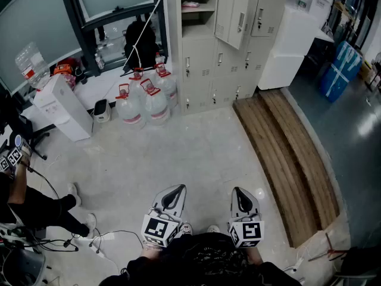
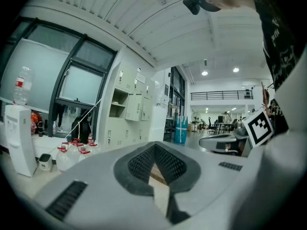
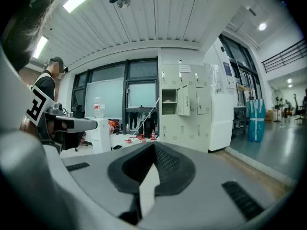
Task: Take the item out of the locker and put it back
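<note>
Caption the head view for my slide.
Left gripper and right gripper, both shut, face the lockers, one door open.

Bright even indoor light, ceiling lamps (image 3: 76,1) glaring, soft shadows, fisheye edges dark and warped.

Pale grey lockers (image 1: 220,46); clear jugs (image 1: 149,103) with red caps; brown planks (image 1: 286,154); black-and-white square markers on grey left claw (image 1: 173,192) and right claw (image 1: 240,194).

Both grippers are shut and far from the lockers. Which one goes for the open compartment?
Left, marginally. The left gripper and right gripper are both shut, empty and about equally far. The open compartment sits nearer the left's line, and the open door hangs at its right edge, likely in the right's way.
</note>
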Motion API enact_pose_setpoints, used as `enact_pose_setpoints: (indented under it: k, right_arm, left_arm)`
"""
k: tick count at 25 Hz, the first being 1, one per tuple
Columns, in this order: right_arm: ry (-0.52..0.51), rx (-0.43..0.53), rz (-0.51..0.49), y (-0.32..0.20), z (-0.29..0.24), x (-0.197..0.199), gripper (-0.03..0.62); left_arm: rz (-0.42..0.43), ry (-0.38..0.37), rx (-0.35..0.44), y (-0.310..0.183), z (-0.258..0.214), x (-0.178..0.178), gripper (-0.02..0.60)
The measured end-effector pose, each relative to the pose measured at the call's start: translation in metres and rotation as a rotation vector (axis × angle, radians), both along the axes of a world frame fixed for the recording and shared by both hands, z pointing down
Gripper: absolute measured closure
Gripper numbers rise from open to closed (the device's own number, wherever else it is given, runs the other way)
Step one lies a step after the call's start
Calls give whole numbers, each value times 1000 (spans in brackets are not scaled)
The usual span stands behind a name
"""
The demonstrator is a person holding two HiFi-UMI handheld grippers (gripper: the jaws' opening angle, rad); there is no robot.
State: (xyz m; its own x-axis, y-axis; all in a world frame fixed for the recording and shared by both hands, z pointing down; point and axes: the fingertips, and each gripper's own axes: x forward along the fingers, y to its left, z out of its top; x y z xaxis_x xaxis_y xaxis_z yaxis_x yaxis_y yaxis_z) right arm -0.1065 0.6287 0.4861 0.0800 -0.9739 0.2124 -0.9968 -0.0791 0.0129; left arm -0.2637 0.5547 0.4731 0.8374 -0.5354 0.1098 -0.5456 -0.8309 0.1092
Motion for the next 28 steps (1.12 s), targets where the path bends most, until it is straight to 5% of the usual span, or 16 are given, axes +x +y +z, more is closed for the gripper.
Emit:
enact_pose_setpoints:
  k: [13, 21, 28]
  right_arm:
    - [6, 14, 78, -13, 0, -16, 591]
    - [9, 0, 8, -57, 16, -9, 591]
    - [-13, -6, -91, -138, 26, 37, 589]
  left_arm:
    - [34, -15, 10, -26, 3, -18, 575]
    - [-23, 15, -21, -60, 11, -13, 575]
    - [-91, -26, -2, -124, 18, 34, 574]
